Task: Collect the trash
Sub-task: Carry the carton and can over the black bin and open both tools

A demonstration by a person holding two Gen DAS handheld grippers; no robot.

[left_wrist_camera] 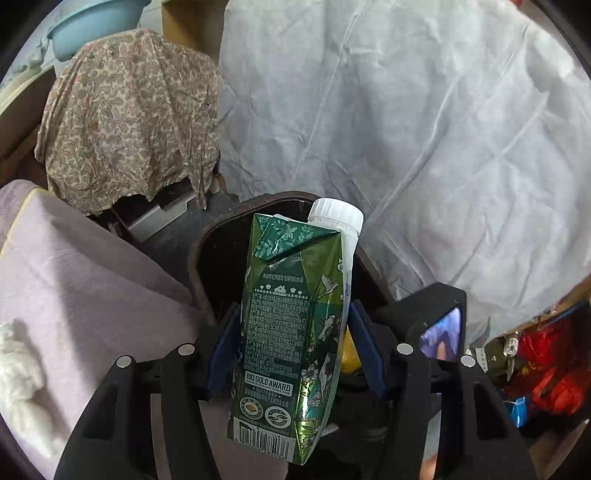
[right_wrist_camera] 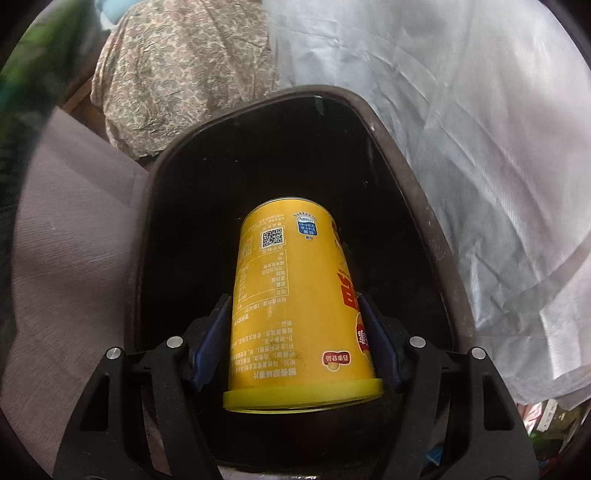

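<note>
My left gripper [left_wrist_camera: 293,314] is shut on a green milk carton [left_wrist_camera: 284,332] with a white screw cap [left_wrist_camera: 336,214], its blue pads pressing both sides. The carton hangs just in front of a dark brown trash bin [left_wrist_camera: 195,254]. A bit of a yellow can [left_wrist_camera: 350,354] shows behind the carton. In the right wrist view my right gripper [right_wrist_camera: 293,299] is shut on that yellow snack can [right_wrist_camera: 295,288]. The can points lid-end toward the camera, down into the open mouth of the bin [right_wrist_camera: 155,184]. The bin's inside is dark and its bottom is hidden.
A crumpled white sheet [left_wrist_camera: 424,129] hangs right of the bin, a floral cloth [left_wrist_camera: 129,122] lies behind it, and a lilac cloth [left_wrist_camera: 74,277] lies to the left. A blue basin [left_wrist_camera: 92,22] sits at the top left. Red packaging [left_wrist_camera: 546,369] lies at the lower right.
</note>
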